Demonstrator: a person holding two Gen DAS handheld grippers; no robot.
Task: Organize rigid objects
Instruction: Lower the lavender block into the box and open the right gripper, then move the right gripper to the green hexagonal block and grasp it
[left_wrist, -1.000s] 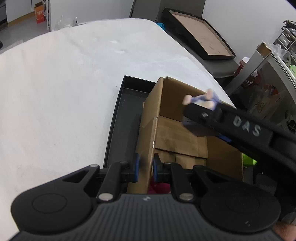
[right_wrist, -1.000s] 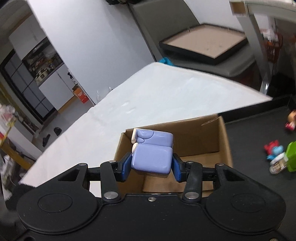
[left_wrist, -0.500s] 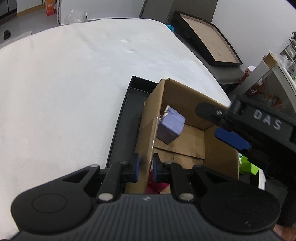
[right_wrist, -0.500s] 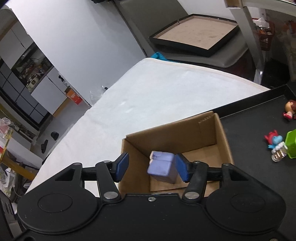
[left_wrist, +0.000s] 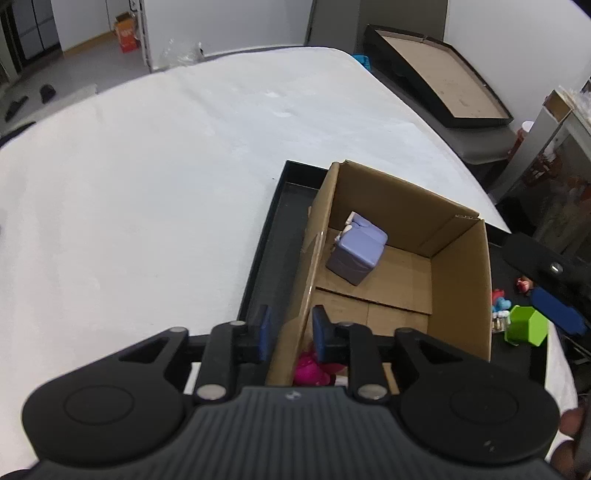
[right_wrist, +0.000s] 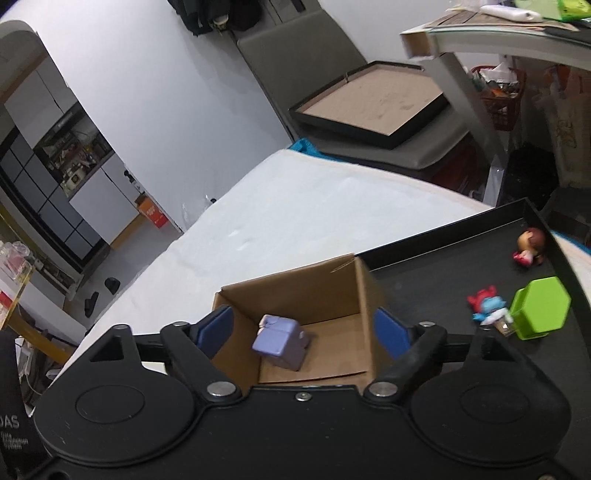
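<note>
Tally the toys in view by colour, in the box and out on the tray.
Purple: 1, block in the box
Pink: 1, toy in the box, partly hidden
Green: 1, hexagon on the tray
Red and blue: 1, figure
Brown-haired: 1, doll
Total: 5

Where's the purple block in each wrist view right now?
Left wrist: purple block lies on the cardboard box floor, far-left corner, above picture centre.
Right wrist: purple block lies low centre, below the open right tool.
Shared landmark: green hexagonal block on the black tray.
</note>
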